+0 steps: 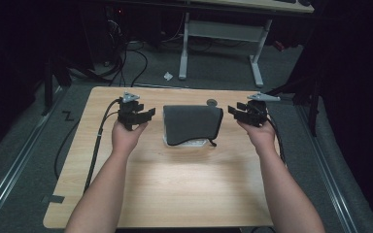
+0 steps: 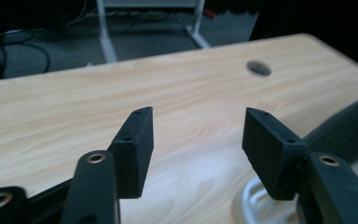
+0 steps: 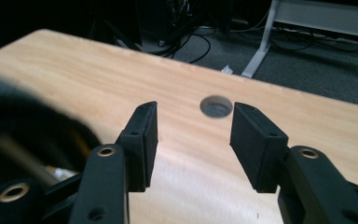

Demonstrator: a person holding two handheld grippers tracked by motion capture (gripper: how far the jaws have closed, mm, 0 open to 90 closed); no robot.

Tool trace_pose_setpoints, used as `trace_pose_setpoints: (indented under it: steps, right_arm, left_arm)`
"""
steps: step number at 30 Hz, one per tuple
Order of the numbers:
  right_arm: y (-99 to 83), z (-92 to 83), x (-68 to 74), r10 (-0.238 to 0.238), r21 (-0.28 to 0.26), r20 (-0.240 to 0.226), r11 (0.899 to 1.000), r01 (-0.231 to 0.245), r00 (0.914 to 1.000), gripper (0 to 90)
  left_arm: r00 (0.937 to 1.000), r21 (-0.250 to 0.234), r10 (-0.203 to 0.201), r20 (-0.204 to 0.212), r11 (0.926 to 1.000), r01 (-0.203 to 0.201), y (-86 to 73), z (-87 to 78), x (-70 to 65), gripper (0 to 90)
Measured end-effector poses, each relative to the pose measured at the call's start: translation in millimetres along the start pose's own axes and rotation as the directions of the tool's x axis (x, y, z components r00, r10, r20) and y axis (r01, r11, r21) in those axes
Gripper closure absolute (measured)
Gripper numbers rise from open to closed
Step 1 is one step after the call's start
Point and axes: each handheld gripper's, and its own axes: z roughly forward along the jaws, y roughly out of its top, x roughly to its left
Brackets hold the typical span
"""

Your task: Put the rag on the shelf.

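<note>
The left gripper (image 1: 135, 115) hovers at nine o'clock of the dark grey pouch (image 1: 192, 124), jaws apart with nothing between them. The pouch lies at the table's (image 1: 184, 184) centre, draped over a white object (image 1: 187, 143), probably laid flat for access from both sides. At three o'clock, the right gripper (image 1: 245, 114) also stands open and empty, near the table's grommet hole (image 1: 212, 102).

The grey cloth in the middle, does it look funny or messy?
A little. The grey cloth is draped over a white thing, whose edge pokes out at the near side. The cloth sits slightly crooked, with a dark cord trailing from it. Nothing looks spilled or broken.
</note>
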Motion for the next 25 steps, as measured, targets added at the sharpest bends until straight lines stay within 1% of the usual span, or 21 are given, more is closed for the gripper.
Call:
trace_pose_setpoints:
  steps: [1,2,5,6,8,9,10,12,13,14,15,16,17,18,19,20,21,22,23,24,25]
  right_arm:
    - [-4.0,-3.4,1.7,-0.019,0.004,0.010,1.000,0.019,0.9998,52.4]
    - [-8.0,-7.1,2.9,-0.021,0.006,0.004,1.000,0.021,0.9998,52.4]
    - [-23.0,-20.9,8.7,-0.018,-0.016,0.007,1.000,0.018,0.9998,52.0]
    - [-28.3,-25.3,10.7,-0.022,-0.017,0.007,1.000,0.022,0.9997,51.4]
    - [-40.2,-34.9,16.9,-0.015,-0.030,0.003,0.999,0.016,0.9999,48.4]
    - [-46.7,-40.2,20.9,-0.025,-0.037,0.002,0.999,0.025,0.9997,47.8]
    - [-53.8,-45.5,25.8,-0.038,-0.045,0.008,0.998,0.039,0.9992,46.8]
    - [-69.3,-57.0,36.6,-0.060,-0.035,0.016,0.998,0.061,0.9981,44.1]
    - [-78.5,-63.5,42.0,-0.069,-0.030,0.010,0.997,0.069,0.9976,41.9]
    - [-89.3,-71.2,47.6,-0.070,-0.021,0.006,0.997,0.070,0.9975,39.5]
    - [-101.8,-79.9,53.4,-0.074,-0.014,0.006,0.997,0.074,0.9972,39.1]
    - [-115.8,-89.9,59.0,-0.073,-0.021,0.016,0.997,0.074,0.9972,39.1]
    - [-131.4,-99.9,64.0,-0.051,-0.045,0.030,0.998,0.053,0.9982,39.8]
    - [-152.9,-110.1,70.4,-0.056,-0.059,0.043,0.997,0.058,0.9975,43.2]
    - [-156.3,-111.7,73.1,-0.080,-0.029,0.040,0.996,0.082,0.9960,40.8]
    - [-157.1,-113.2,74.7,-0.093,-0.011,0.040,0.996,0.093,0.9949,39.0]
    - [-159.1,-116.0,74.8,-0.092,-0.026,0.052,0.995,0.094,0.9944,41.2]
    - [-161.2,-116.9,73.2,-0.079,-0.039,0.055,0.996,0.081,0.9954,40.2]
    - [-160.2,-115.2,71.6,-0.058,-0.021,0.041,0.998,0.059,0.9975,36.5]
    - [-159.0,-113.0,70.9,-0.056,-0.013,0.039,0.998,0.057,0.9977,35.6]
    - [-159.2,-111.6,71.0,-0.062,-0.013,0.049,0.998,0.063,0.9969,35.5]
  left_arm:
    - [0.9998,-0.005,0.015,-0.010,0.9999,-0.015,-3.4,-5.4,1.0,42.6]
    - [0.9996,-0.008,0.021,-0.020,0.9997,-0.021,-7.0,-11.3,2.5,42.6]
    - [1.0000,-0.021,0.009,-0.003,0.9997,-0.009,-22.3,-28.3,6.2,42.2]
    - [1.0000,-0.012,0.006,-0.002,0.9999,-0.006,-28.8,-32.9,6.2,41.3]
    - [1.0000,0.005,-0.007,0.007,1.0000,0.007,-44.8,-43.7,3.7,39.1]
    - [0.9997,-0.002,-0.014,0.021,0.9999,0.014,-55.2,-50.2,1.6,38.5]
    - [0.9992,0.005,-0.025,0.032,0.9997,0.025,-66.1,-57.0,-0.6,38.1]
    - [0.9968,0.021,-0.049,0.064,0.9986,0.047,-93.4,-70.5,-6.0,37.7]
    - [0.9957,0.063,-0.059,0.072,0.9965,0.055,-108.5,-76.3,-9.2,38.3]
    - [0.9960,0.104,-0.063,0.064,0.9930,0.056,-123.5,-84.2,-13.4,38.3]
    - [0.9953,0.107,-0.071,0.066,0.9922,0.064,-139.1,-95.3,-18.3,38.1]
    - [0.9935,0.084,-0.080,0.081,0.9938,0.073,-154.3,-107.7,-23.4,38.0]
    - [0.9973,0.076,-0.048,0.055,0.9961,0.043,-167.3,-120.0,-30.9,38.1]
    - [0.9980,0.116,-0.031,0.056,0.9929,0.024,-165.4,-122.3,-32.8,38.4]
    - [0.9980,0.128,-0.027,0.058,0.9916,0.020,-162.9,-125.4,-33.9,36.3]
    - [0.9984,0.091,-0.027,0.050,0.9956,0.023,-163.2,-131.4,-34.1,34.0]
    - [0.9984,0.058,-0.033,0.047,0.9979,0.030,-163.8,-135.6,-32.9,37.0]
    - [0.9978,0.053,-0.043,0.050,0.9978,0.040,-162.7,-136.2,-31.4,37.1]
    - [0.9973,0.058,-0.049,0.055,0.9973,0.046,-161.3,-135.1,-29.8,34.6]
    - [0.9976,0.055,-0.048,0.050,0.9974,0.046,-160.8,-134.3,-28.7,31.7]
    - [0.9981,0.048,-0.043,0.044,0.9980,0.041,-161.1,-134.1,-27.8,30.4]
